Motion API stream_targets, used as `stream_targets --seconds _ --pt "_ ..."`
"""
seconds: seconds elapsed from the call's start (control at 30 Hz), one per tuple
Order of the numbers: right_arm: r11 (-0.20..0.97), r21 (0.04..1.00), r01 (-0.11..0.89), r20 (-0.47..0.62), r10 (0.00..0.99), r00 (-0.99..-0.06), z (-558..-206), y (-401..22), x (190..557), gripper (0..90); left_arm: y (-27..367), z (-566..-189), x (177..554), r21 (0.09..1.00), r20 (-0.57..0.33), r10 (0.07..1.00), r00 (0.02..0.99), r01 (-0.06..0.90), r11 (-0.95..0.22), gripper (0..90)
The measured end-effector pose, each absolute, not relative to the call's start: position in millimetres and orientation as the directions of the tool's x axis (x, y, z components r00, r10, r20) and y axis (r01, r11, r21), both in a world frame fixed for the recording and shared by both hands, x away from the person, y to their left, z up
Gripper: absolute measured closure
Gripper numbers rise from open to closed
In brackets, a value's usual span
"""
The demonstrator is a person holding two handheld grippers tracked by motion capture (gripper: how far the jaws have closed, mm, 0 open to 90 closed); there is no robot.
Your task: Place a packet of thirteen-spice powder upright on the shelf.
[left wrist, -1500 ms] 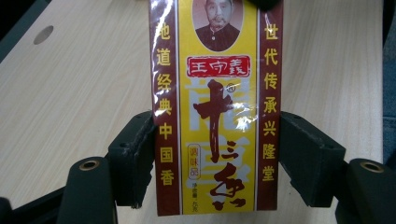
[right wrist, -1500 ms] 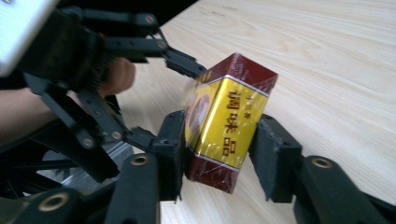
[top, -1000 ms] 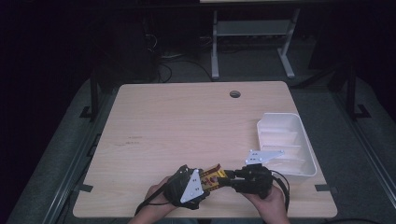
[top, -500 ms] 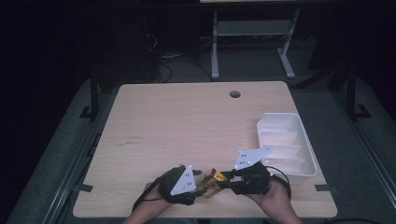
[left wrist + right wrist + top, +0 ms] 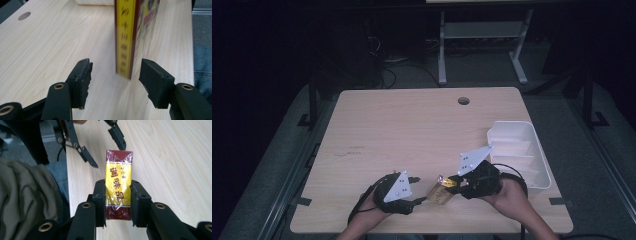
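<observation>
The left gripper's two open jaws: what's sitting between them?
In the left gripper view, the yellow packet's end hangs between them, touching neither; the right gripper clamps it.

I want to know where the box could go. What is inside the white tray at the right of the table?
The white tray shows pale dividers and no clear contents. Its near end is hidden behind the right gripper, which holds the yellow box.

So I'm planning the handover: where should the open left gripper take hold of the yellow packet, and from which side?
On the free dark-red end of the yellow packet, opposite where the right gripper clamps its middle. Come in end-on, as the left gripper is now aimed: the packet is thin, and its narrow edge already sits between the open jaws.
</observation>
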State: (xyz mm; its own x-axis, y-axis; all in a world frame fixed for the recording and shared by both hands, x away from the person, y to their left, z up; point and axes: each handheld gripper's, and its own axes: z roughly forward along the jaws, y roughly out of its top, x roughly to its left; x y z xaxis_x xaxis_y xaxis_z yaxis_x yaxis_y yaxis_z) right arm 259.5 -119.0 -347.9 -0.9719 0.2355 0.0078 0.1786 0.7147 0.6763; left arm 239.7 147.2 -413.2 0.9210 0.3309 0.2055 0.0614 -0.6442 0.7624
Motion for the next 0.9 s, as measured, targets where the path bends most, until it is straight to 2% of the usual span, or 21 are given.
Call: stream_targets --seconds 0.4,0.9 --pt "0.761 0.638 0.115 -0.033 0.177 -0.984 -323 -136 272 68.8 172 -411 250 0.771 0.186 0.409 0.894 0.126 -0.625 37.9" --pt "0.791 0.602 0.106 -0.073 0.187 -0.980 -303 -157 283 68.8 195 -409 261 0.781 0.166 0.481 0.861 0.183 -0.597 35.4"
